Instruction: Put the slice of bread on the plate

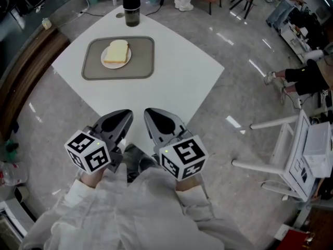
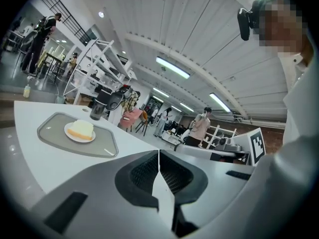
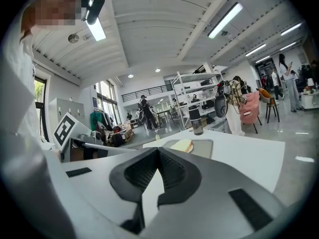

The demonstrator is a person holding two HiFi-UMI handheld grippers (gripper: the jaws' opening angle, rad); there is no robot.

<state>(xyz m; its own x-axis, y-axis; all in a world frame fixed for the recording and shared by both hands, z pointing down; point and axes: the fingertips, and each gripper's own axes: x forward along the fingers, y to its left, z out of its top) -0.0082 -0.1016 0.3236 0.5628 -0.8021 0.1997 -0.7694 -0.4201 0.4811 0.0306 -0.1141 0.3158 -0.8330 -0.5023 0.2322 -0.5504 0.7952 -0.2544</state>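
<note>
The bread (image 1: 116, 51) already lies on the plate (image 1: 115, 66) across the surface (image 1: 177, 82), so I judge it best to hold my left gripper (image 1: 125, 114) and right gripper (image 1: 151, 113), both closed and empty, well clear.

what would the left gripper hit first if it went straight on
Likely nothing close: the left gripper aims over the near corner of the white table into open room. The tray sits left of that line. Height unclear.

Pale bread slice (image 1: 116, 50) flat on the small white plate (image 1: 107, 63), crust outward.
</note>
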